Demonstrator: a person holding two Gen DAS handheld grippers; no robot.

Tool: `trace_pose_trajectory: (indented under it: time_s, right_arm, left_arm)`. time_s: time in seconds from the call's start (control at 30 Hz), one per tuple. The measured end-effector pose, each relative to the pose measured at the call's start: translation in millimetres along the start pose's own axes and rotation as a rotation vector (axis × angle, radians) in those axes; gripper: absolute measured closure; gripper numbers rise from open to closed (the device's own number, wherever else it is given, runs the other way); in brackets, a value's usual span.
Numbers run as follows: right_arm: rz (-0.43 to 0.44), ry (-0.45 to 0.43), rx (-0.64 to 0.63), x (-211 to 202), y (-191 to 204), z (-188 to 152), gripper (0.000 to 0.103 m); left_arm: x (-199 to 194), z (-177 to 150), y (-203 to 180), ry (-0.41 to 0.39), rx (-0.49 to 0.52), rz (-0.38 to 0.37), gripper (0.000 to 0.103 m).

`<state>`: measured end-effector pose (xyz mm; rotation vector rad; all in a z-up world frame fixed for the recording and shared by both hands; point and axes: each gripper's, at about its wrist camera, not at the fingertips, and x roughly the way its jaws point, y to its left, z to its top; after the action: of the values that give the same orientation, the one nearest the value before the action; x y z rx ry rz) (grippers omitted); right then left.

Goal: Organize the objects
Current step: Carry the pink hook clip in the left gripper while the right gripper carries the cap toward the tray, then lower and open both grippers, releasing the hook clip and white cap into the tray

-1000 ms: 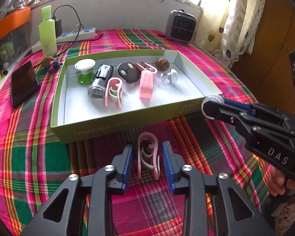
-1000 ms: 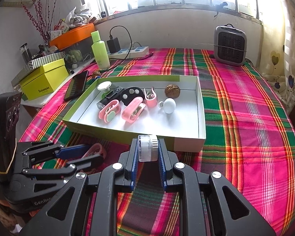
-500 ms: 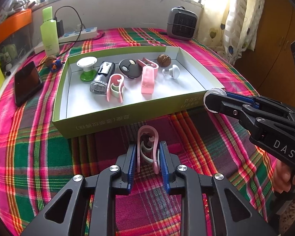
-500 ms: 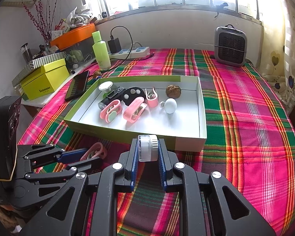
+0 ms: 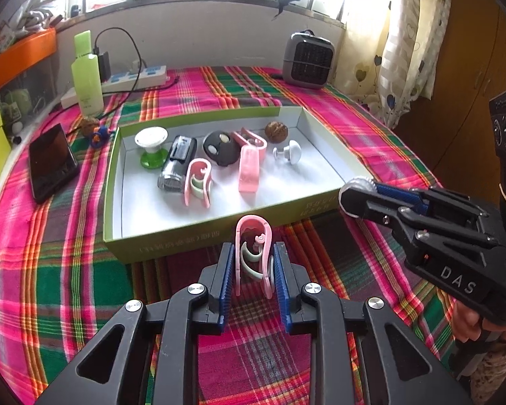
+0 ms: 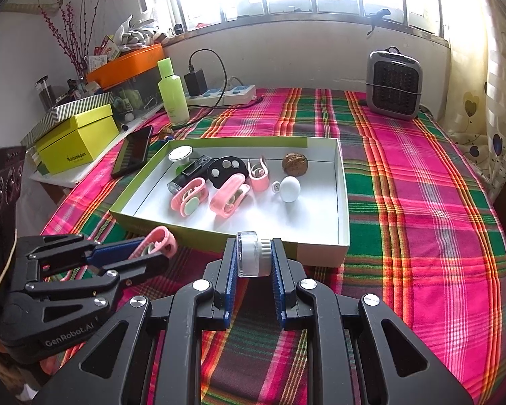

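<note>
My left gripper (image 5: 252, 262) is shut on a pink clip (image 5: 253, 253) and holds it just above the cloth, in front of the near wall of the green box (image 5: 172, 243). The clip also shows in the right wrist view (image 6: 157, 241). My right gripper (image 6: 253, 260) is shut on a small clear round jar with a white cap (image 6: 253, 253), close to the box's near wall (image 6: 320, 253). In the left wrist view the jar (image 5: 361, 184) is at the box's right corner. The box holds several small items: pink clips (image 5: 197, 182), a black disc (image 5: 221, 148), a walnut (image 5: 276, 131), a white knob (image 5: 291, 152).
A black phone (image 5: 50, 162) lies left of the box. A green bottle (image 5: 87, 74), a power strip (image 5: 135, 76) and a small grey heater (image 5: 307, 60) stand at the back. A yellow box (image 6: 77, 141) sits at the far left. Plaid cloth covers the table.
My left gripper has closed on the pink clip and lifted it slightly toward the box. My right gripper holds the jar almost still.
</note>
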<state>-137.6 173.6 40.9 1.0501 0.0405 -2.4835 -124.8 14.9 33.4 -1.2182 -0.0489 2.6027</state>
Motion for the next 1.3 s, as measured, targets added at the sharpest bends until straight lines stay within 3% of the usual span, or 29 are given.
trace_pose_trajectory:
  time_s: [0.83,1.3]
  right_arm:
    - [-0.004,-0.001,0.012,14,-10,20,0.083]
    - [-0.008,0.022,0.020,30,-19,29,0.083]
  left_arm:
    - [1,36,2,-0.067,0.000,-0.017,0.082]
    - [28,51,8,-0.034,-0.010,-0.011,0.082]
